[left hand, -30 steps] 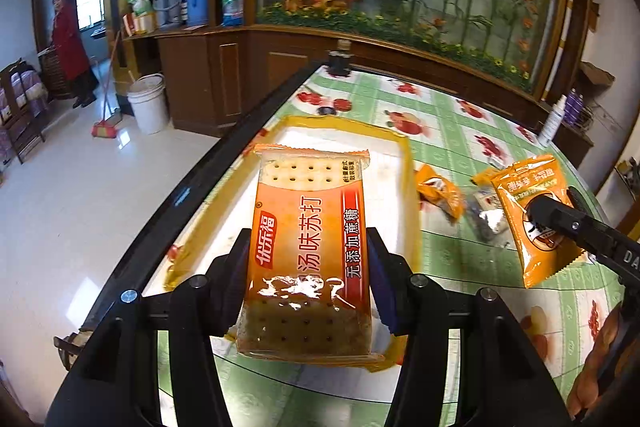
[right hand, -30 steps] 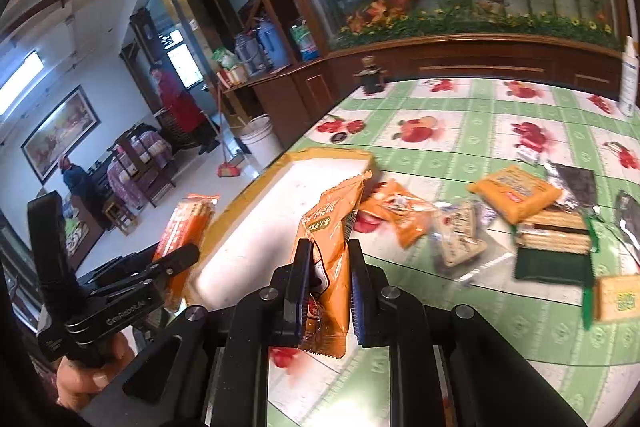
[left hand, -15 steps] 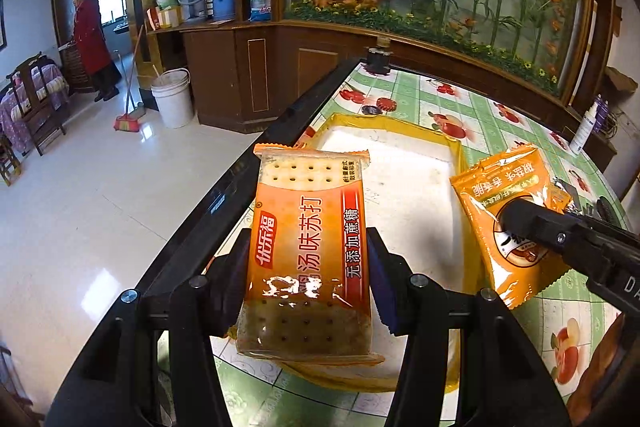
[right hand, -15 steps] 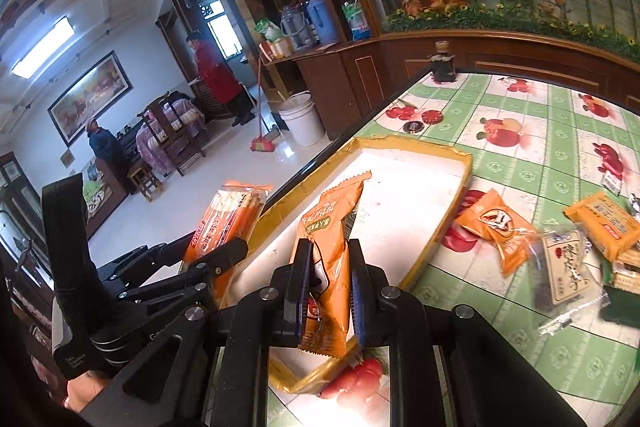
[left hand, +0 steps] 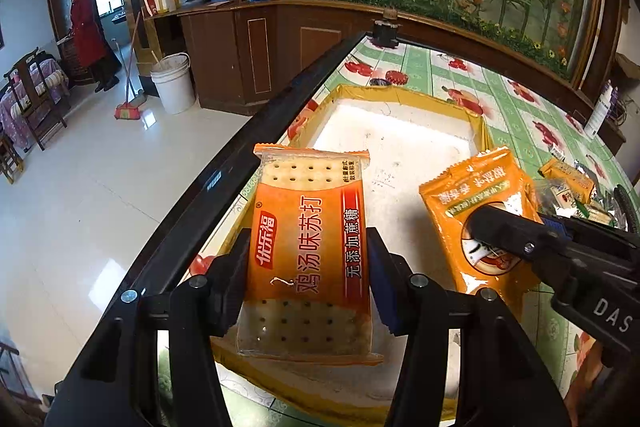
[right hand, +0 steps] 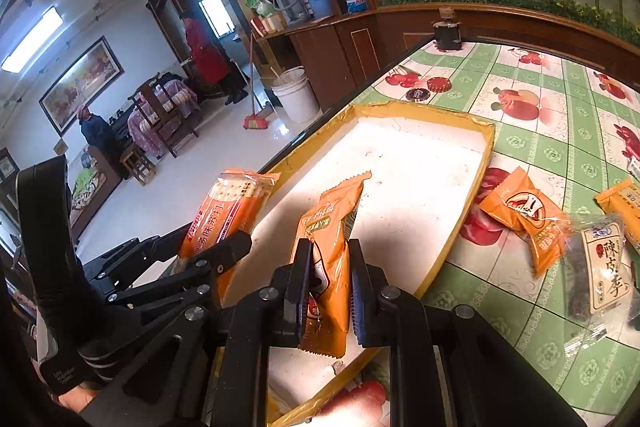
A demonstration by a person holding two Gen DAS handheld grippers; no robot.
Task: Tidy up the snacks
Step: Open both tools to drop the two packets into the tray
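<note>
My left gripper [left hand: 306,259] is shut on an orange cracker pack [left hand: 310,247] and holds it above the near left part of the yellow-rimmed white tray [left hand: 400,95]. The pack also shows in the right wrist view [right hand: 228,207], with the left gripper [right hand: 224,247]. My right gripper [right hand: 330,279] is shut on an orange snack pouch [right hand: 328,247] held upright over the tray's [right hand: 486,163] near end. In the left wrist view the pouch [left hand: 480,211] hangs beside the cracker pack, with the right gripper's finger [left hand: 508,231] across it.
Loose snacks lie on the green fruit-print tablecloth [right hand: 552,107] right of the tray: an orange pouch [right hand: 528,215], a clear packet with Chinese text [right hand: 600,263], others at the edge. The table's dark left edge [left hand: 240,171] drops to the floor. A dark jar [right hand: 447,33] stands far off.
Both grippers have moved further over the tray with their packs. The orange pouch has come closer to the cracker pack from the right.
</note>
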